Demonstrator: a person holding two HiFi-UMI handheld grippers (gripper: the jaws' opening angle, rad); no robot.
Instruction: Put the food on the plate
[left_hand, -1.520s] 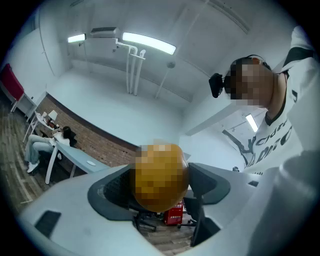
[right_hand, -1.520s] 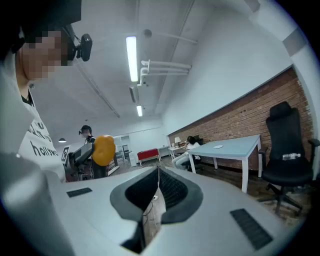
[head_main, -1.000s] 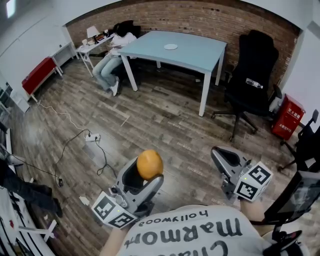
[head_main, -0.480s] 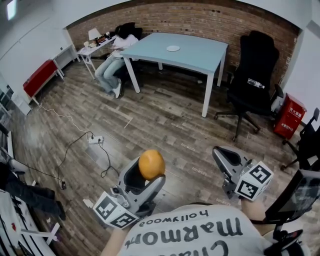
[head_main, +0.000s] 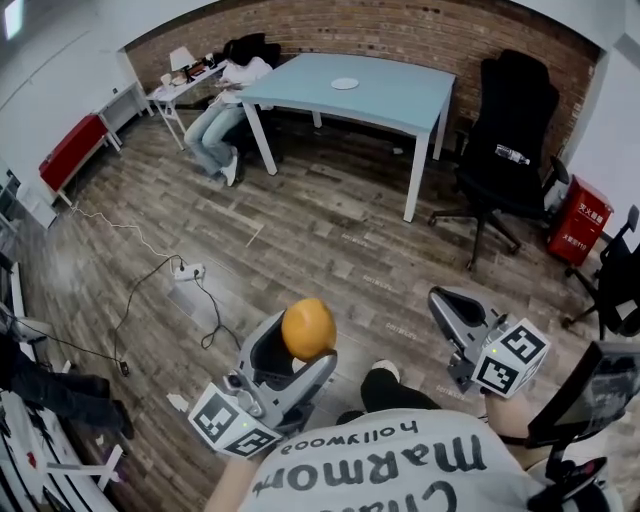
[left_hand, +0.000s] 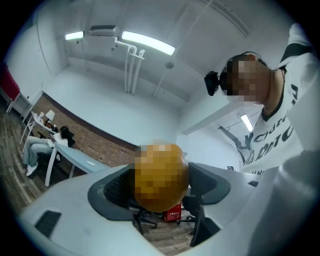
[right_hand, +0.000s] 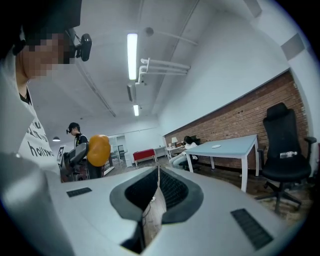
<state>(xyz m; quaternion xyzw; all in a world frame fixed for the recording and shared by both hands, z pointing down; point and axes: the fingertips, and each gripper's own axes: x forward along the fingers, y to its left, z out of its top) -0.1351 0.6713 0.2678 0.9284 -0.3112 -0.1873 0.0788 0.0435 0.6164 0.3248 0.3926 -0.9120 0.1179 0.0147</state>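
A round orange fruit (head_main: 308, 329) sits between the jaws of my left gripper (head_main: 300, 347), which is shut on it and held above the wooden floor at the lower left of the head view. The left gripper view shows the fruit (left_hand: 160, 175) filling the gap between the jaws. My right gripper (head_main: 447, 306) hangs at the lower right, shut and holding nothing, its pads (right_hand: 167, 192) nearly touching. The small white plate (head_main: 345, 84) lies on the light blue table (head_main: 400, 105) far ahead by the brick wall. The right gripper view also catches the plate (right_hand: 216, 146) and the fruit (right_hand: 98, 149).
A black office chair (head_main: 510, 130) stands right of the table, with a red box (head_main: 578, 230) beyond it. A person (head_main: 225, 110) sits at a small desk left of the table. A power strip and cable (head_main: 187, 271) lie on the floor at the left. My shoe (head_main: 385, 372) shows below.
The view has shifted forward across the floor and a shoe has come into sight below. Both grippers keep their pose, and the fruit stays in the left one.
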